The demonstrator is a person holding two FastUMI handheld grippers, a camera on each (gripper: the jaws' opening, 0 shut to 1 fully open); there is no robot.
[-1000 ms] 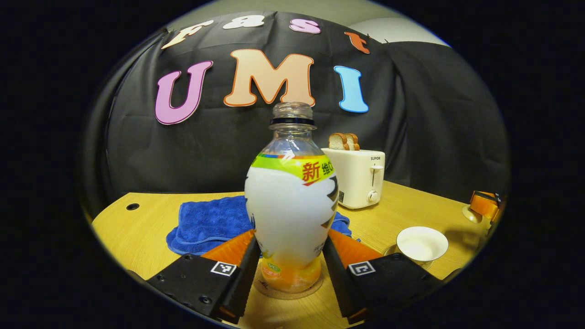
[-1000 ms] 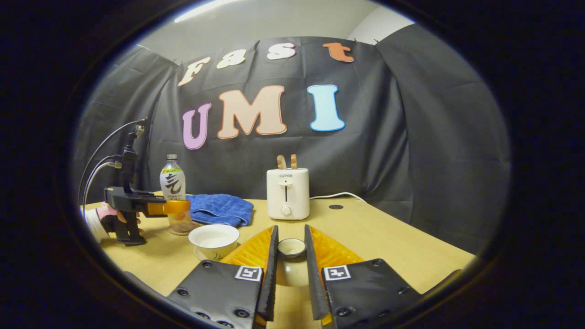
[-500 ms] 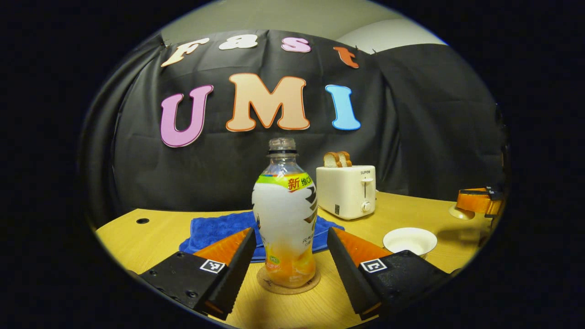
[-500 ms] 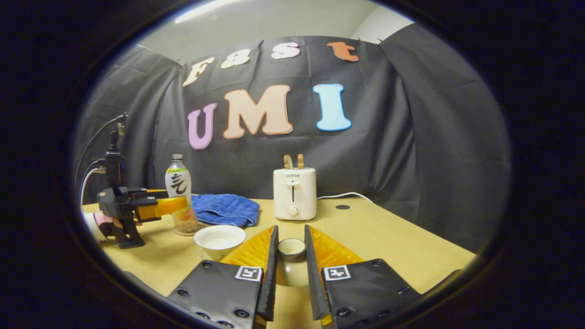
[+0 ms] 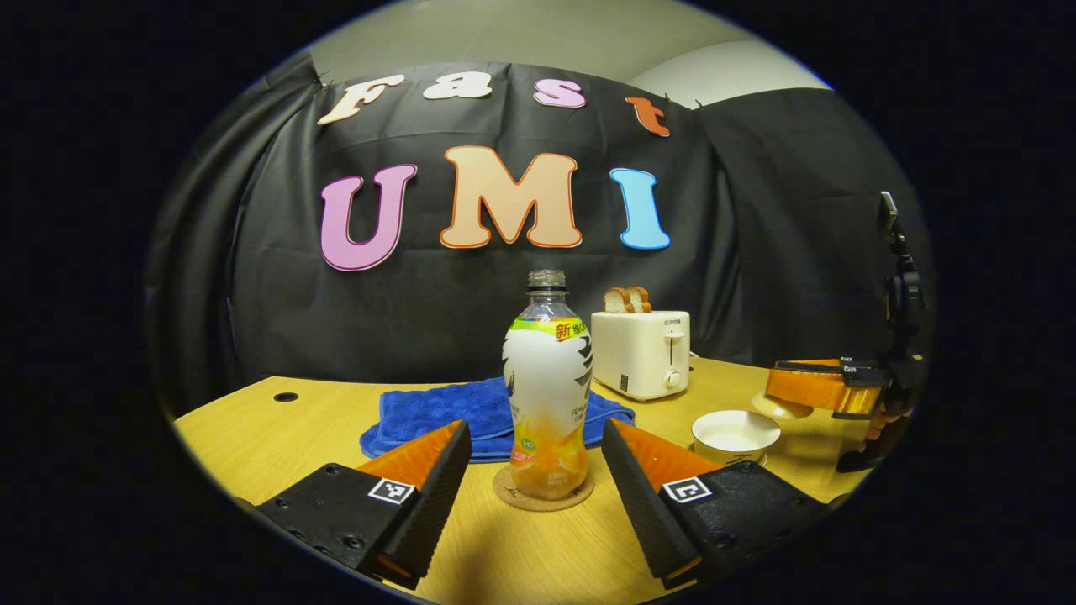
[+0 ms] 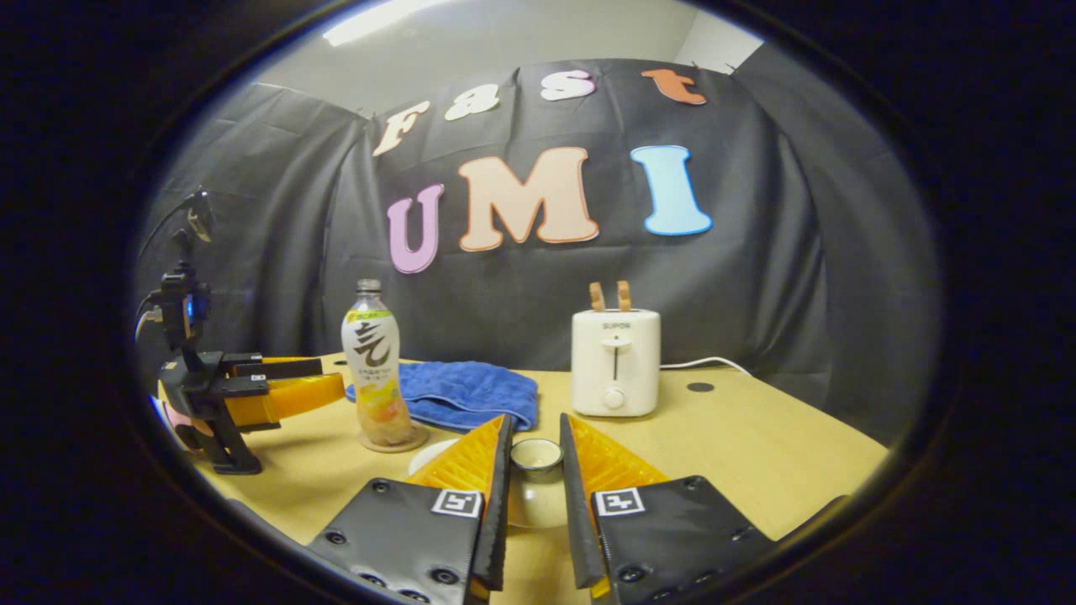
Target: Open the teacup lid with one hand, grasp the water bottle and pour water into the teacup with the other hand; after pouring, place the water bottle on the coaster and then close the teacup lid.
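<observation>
While the water bottle point(image 5: 547, 395) stood upright on its coaster point(image 5: 543, 493), the left gripper point(image 5: 531, 437) stayed spread before it; right gripper point(image 6: 531, 458) clamped the teacup lid point(image 6: 535, 455); towel point(image 5: 471, 412) and toaster point(image 5: 641, 353) behind.

The room is dim, with light from above. The tabletop point(image 5: 252, 424) looks bright. Edges bend and blur.

Bare table point(image 5: 252, 420) lies open at near left. The water bottle point(image 5: 548, 395) stands on its coaster point(image 5: 543, 494) with the blue towel point(image 5: 437, 412) behind, the toaster point(image 5: 640, 353) far right and the teacup point(image 5: 735, 435) near right.
</observation>
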